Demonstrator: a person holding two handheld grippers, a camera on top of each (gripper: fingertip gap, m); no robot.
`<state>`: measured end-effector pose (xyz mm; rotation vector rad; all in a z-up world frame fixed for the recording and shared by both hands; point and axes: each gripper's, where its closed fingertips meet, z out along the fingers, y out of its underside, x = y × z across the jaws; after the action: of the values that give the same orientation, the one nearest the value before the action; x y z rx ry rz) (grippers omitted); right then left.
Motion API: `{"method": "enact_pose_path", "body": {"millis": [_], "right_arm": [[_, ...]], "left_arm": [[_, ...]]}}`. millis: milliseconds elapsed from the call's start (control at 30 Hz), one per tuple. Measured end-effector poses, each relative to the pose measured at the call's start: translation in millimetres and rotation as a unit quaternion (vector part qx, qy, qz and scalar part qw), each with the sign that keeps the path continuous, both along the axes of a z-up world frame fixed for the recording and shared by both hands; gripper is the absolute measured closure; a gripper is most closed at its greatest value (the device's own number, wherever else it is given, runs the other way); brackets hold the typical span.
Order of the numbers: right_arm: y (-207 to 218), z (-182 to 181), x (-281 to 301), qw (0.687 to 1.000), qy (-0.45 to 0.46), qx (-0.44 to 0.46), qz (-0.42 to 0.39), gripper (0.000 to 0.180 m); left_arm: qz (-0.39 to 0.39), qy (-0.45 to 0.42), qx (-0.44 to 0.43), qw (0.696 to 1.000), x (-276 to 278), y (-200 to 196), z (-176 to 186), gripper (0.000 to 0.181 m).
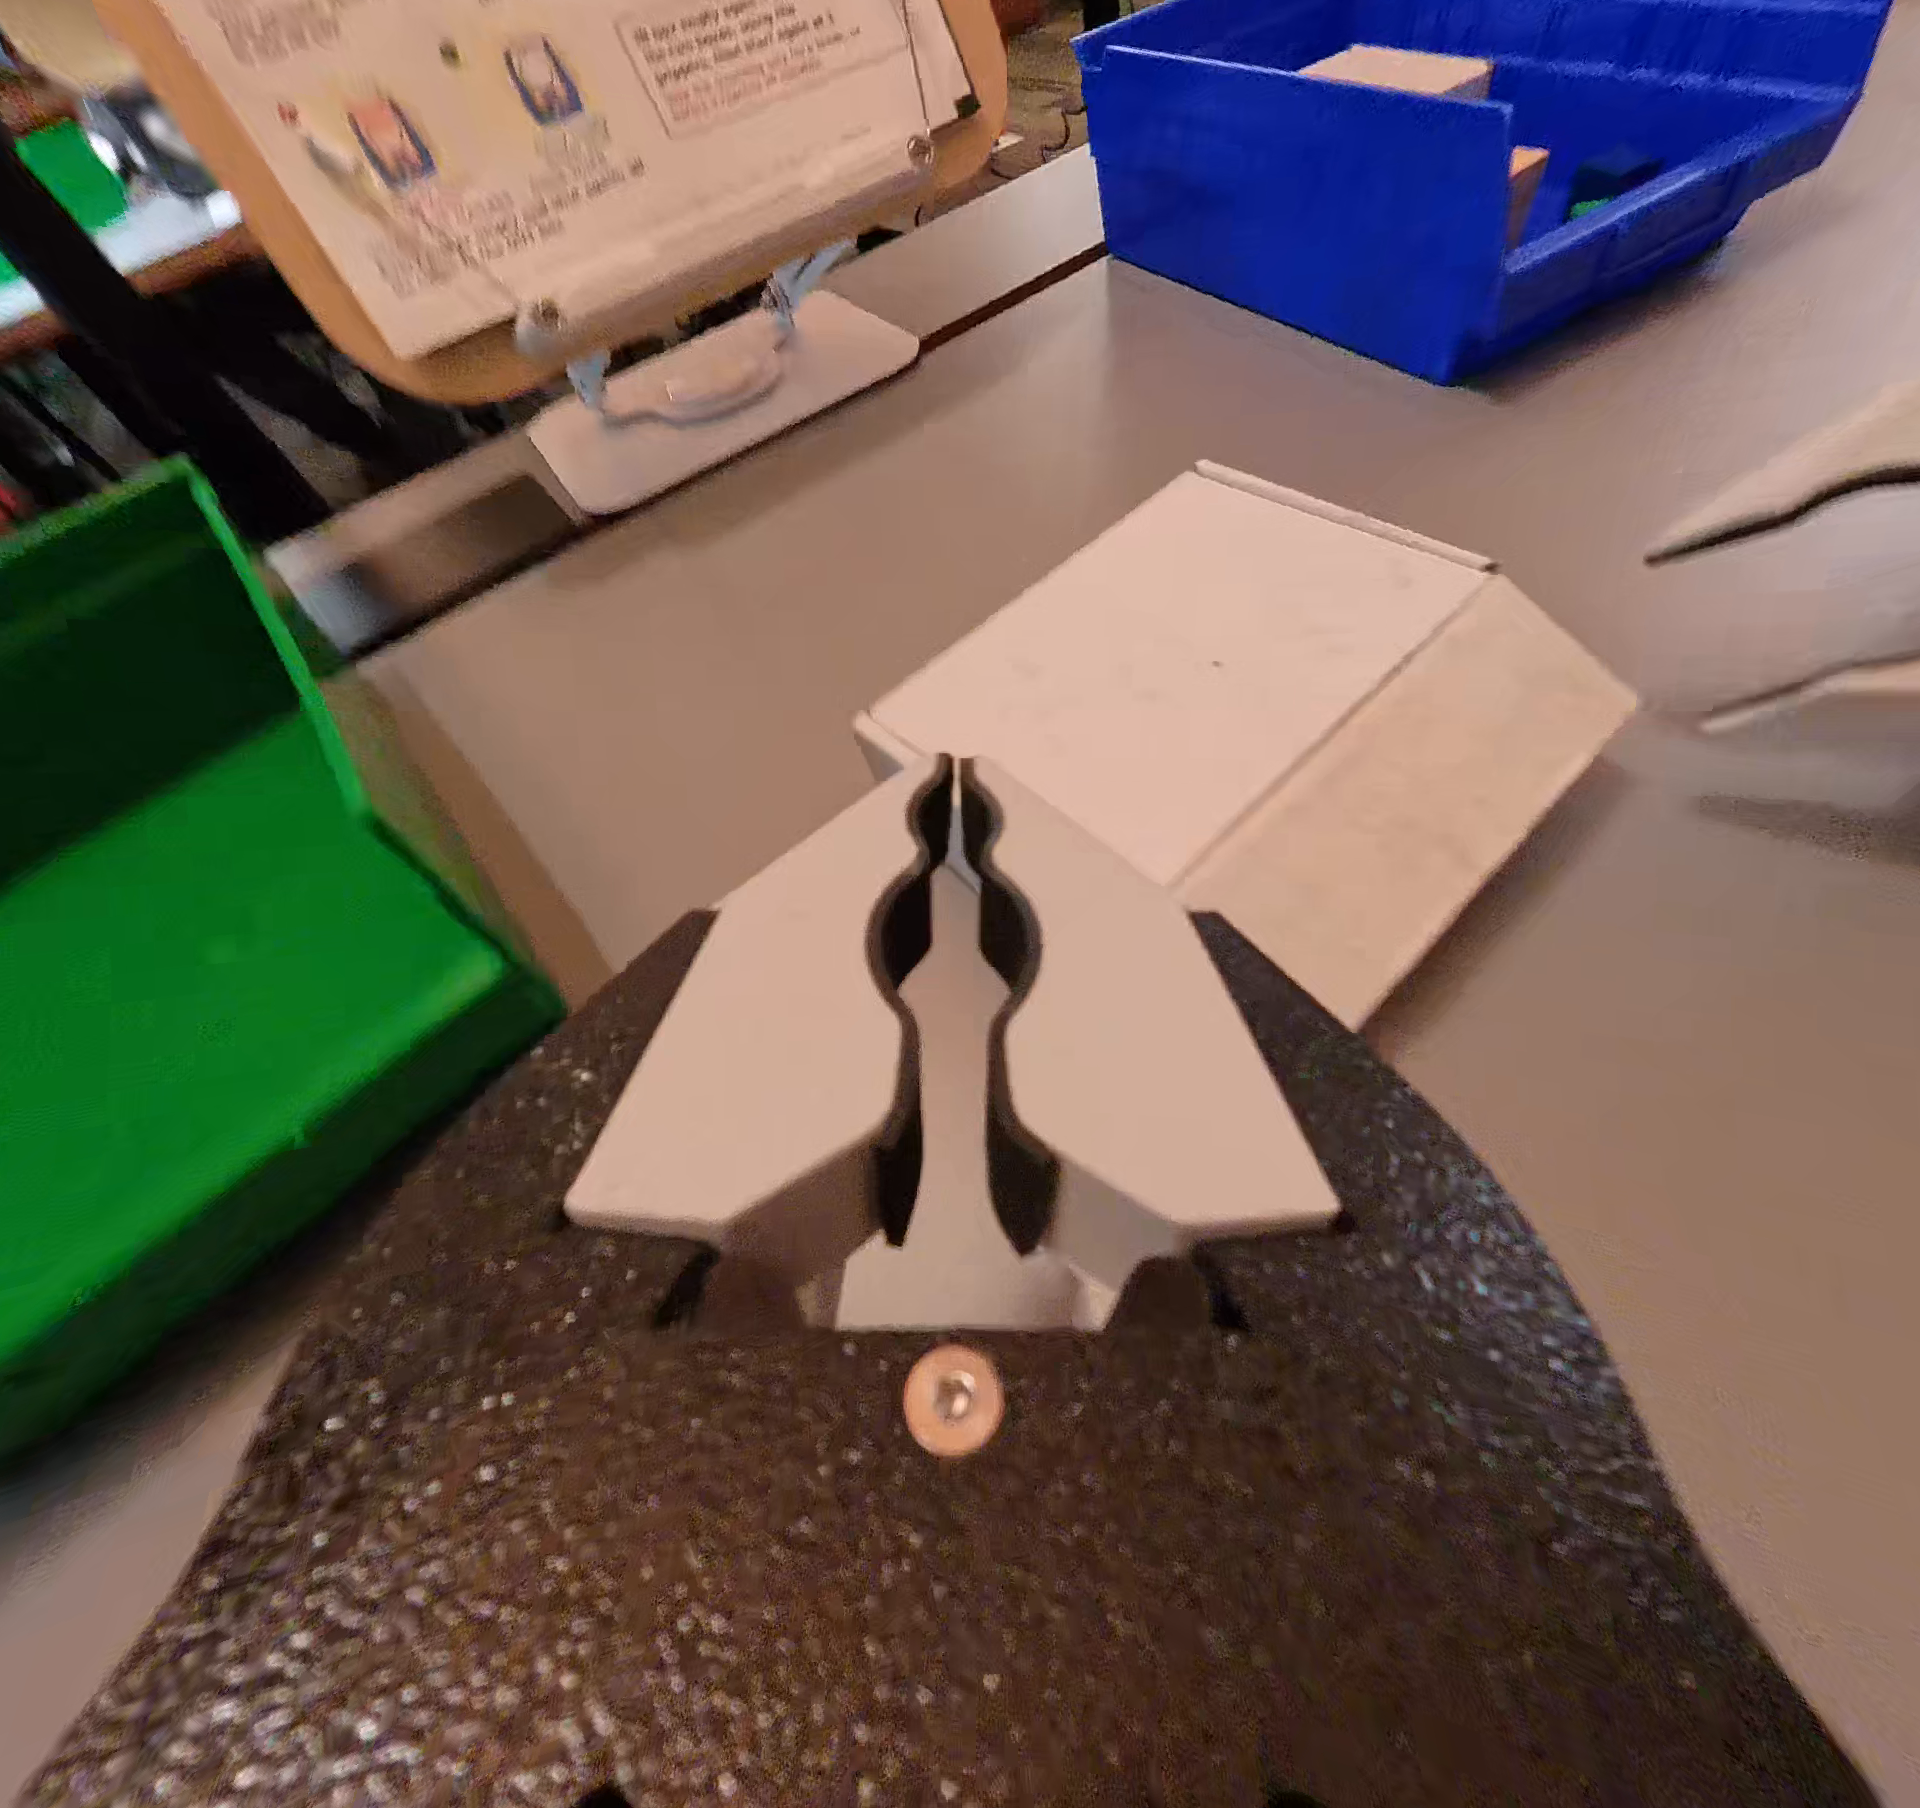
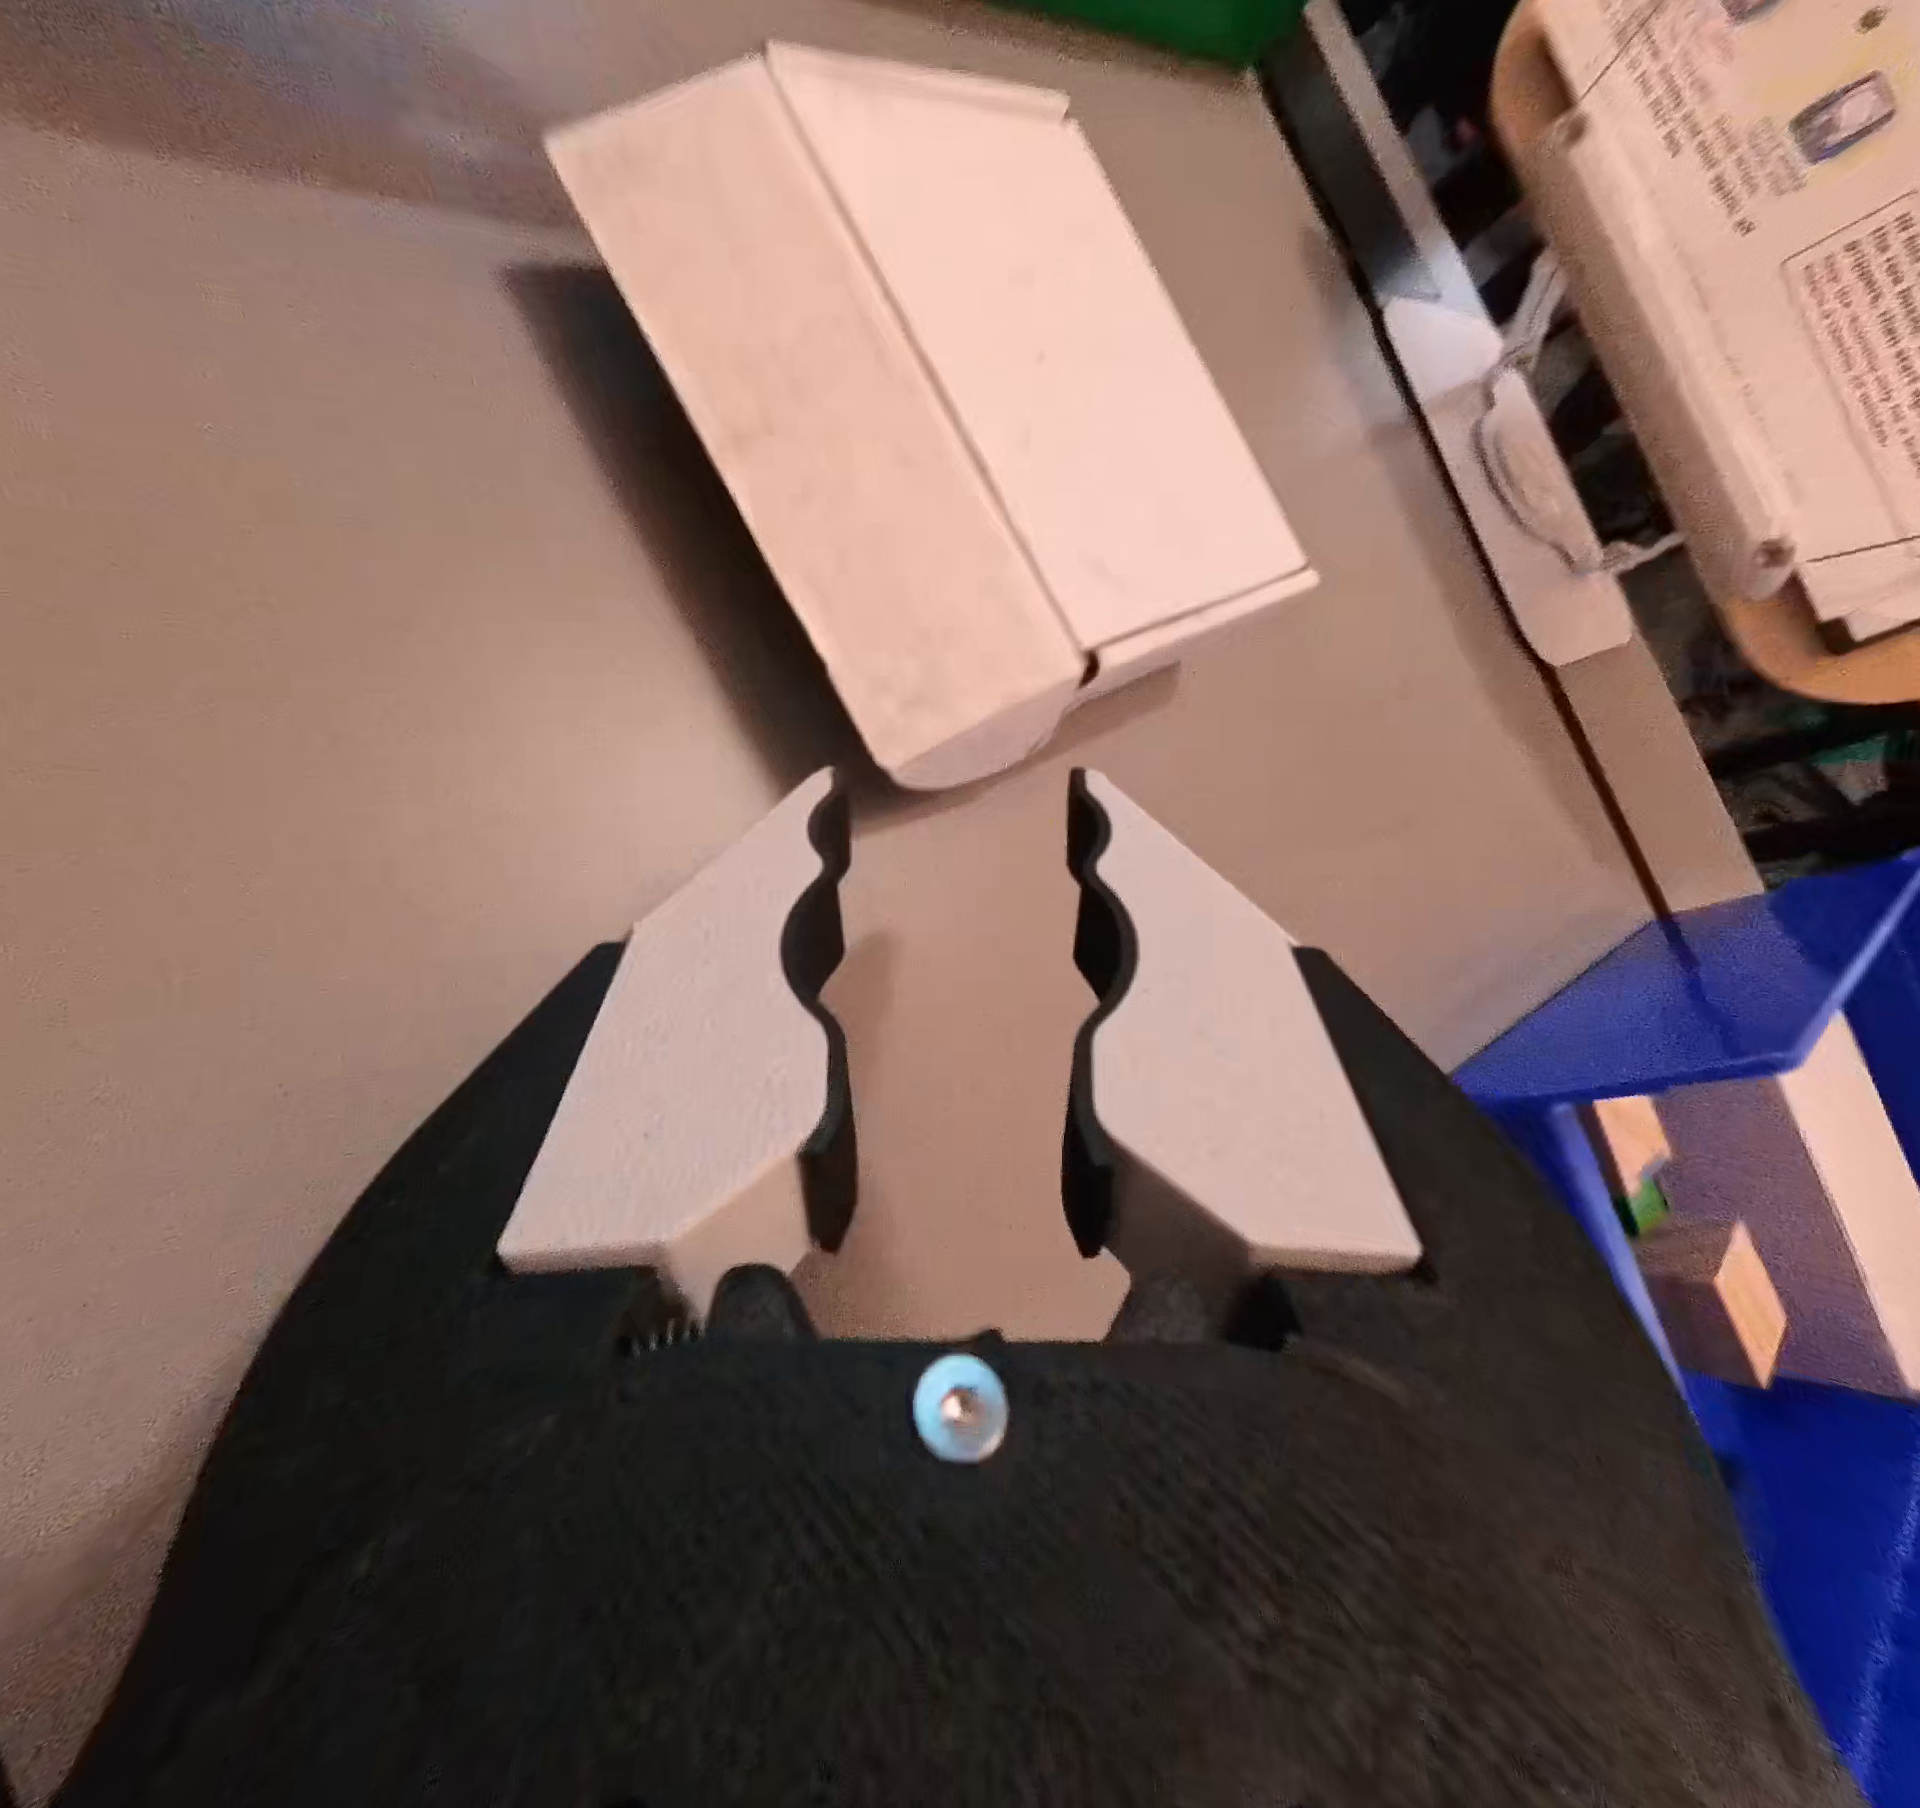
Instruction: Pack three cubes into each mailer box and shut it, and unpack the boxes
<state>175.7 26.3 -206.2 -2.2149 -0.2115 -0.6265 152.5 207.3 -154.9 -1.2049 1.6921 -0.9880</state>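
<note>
We see a grey table (image 1: 1558,1187) carrying a closed white mailer box (image 1: 1195,678) just ahead of the left gripper's tips. A green bin (image 1: 208,927) sits to its left. A blue bin (image 1: 1351,231) and a stand's white base (image 1: 727,408) lie farther ahead.

Printed writing is seen only on the instruction sheet (image 1: 540,85) clipped to a tan board (image 1: 312,293), which is propped on a white stand (image 1: 727,408) at the far edge of the tabletop (image 1: 1558,1135). Blocks of small text and a framed paragraph are set among small pictures on that sheet. In the right wrist view the same sheet (image 2: 1745,304) is shown sideways. No writing is seen elsewhere.
</note>
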Motion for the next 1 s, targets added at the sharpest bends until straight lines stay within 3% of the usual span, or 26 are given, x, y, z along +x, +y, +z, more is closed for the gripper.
{"method": "enact_pose_path", "body": {"millis": [100, 267, 333, 500, 633, 867, 1000], "right_arm": [[1, -25, 4, 0.998, -0.039, -0.041, -0.012, 0.141], [10, -33, 20, 0.991, -0.113, -0.049, -0.051, 0.144], [12, -32, 25, 0.988, -0.136, -0.042, -0.065, 0.144], [14, -28, 32, 0.983, -0.169, -0.027, -0.07, 0.17], [14, -30, 32, 0.986, -0.151, -0.028, -0.065, 0.171], [15, -27, 20, 0.997, 0.022, 0.054, -0.057, 0.173], [15, -27, 22, 0.997, 0.019, 0.051, -0.052, 0.174]], "left_arm": [[-0.017, -0.006, 0.061, 0.998, 32, -5, 2, 0.181], [-0.048, 0.045, 0.126, 0.99, 62, -12, -31, 0.181], [-0.051, 0.066, 0.13, 0.988, 64, -14, -47, 0.181], [-0.031, 0.039, 0.095, 0.994, 65, -13, -48, 0.181], [-0.023, 0.042, 0.07, 0.996, 65, -13, -48, 0.181], [-0.019, 0.044, 0.09, 0.995, 65, -13, -48, 0.181], [-0.014, 0.045, 0.097, 0.994, 65, -12, -48, 0.181]]}}
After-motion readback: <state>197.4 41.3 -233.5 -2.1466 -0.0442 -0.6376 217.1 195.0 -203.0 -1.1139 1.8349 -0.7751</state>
